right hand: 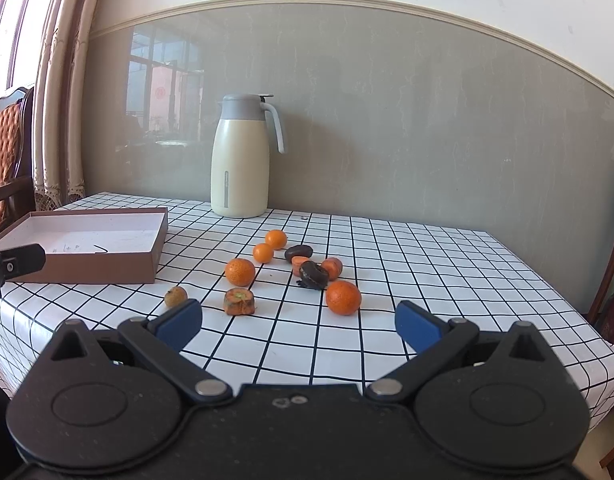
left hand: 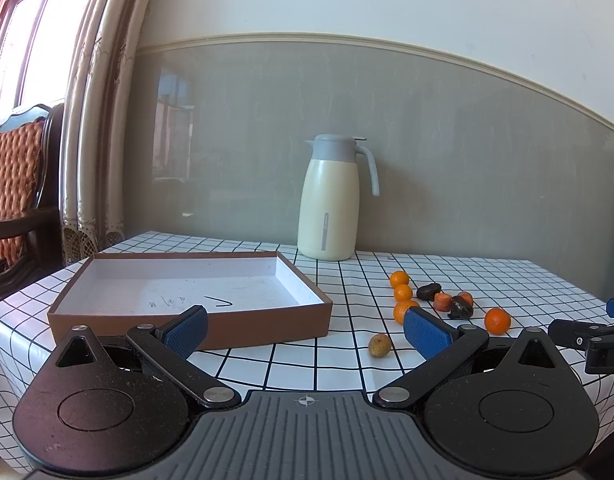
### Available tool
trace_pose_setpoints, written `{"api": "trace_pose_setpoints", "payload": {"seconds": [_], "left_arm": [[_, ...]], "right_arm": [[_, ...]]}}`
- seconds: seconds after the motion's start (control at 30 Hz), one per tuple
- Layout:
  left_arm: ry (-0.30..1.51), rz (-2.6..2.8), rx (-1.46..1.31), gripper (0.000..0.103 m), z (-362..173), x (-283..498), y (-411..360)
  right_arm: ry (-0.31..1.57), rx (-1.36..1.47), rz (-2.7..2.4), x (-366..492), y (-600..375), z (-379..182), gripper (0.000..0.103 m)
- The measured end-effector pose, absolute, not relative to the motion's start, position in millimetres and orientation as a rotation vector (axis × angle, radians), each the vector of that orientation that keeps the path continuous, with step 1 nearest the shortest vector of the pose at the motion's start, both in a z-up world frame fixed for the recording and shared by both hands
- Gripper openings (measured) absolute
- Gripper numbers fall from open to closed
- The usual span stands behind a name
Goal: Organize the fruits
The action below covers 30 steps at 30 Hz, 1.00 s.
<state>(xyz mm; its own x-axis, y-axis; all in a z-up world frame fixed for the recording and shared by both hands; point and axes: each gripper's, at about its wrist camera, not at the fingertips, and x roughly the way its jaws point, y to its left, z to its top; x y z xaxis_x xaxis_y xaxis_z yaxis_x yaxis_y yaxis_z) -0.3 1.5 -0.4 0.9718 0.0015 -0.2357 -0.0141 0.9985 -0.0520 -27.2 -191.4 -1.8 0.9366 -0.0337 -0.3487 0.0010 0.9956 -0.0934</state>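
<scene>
Your right hand-held gripper [right hand: 298, 325] and left hand-held gripper [left hand: 305, 330] hover at lower frame, fingers spread apart, empty. Beyond, at centre frame, oranges [right hand: 343, 297] lie scattered on the checked tabletop [right hand: 427, 264]; the empty box [right hand: 87, 248] sits left, thermos [right hand: 240, 160] farthest.

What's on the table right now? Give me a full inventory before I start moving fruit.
Box: one, brown outside, white inside, no fruit in it, table's left side.
Oranges: four, orange, loose right of the box; others at.
Carrot chunks: three, orange, one near front, two in the cluster.
Dark pieces: two, dark brown, mid-cluster; second at.
Small fruit: one, yellow-brown, nearest the box.
Jug: one, cream with grey lid, by the wall.
Tablecloth: white, black grid.
Chair: orange cushion, far left.
Left gripper: open, empty.
Right gripper: open, empty.
</scene>
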Motion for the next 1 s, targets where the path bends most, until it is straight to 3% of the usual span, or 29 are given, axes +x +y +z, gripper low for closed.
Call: {"api": "trace_pose_setpoints", "payload": {"seconds": [1.0], "left_arm": [[0.27, -0.028, 0.002, 0.103, 2.0, 19.3, -16.4]], "right_arm": [[0.352, -0.128, -0.026, -2.8, -194.9, 8.5, 0.097]]}}
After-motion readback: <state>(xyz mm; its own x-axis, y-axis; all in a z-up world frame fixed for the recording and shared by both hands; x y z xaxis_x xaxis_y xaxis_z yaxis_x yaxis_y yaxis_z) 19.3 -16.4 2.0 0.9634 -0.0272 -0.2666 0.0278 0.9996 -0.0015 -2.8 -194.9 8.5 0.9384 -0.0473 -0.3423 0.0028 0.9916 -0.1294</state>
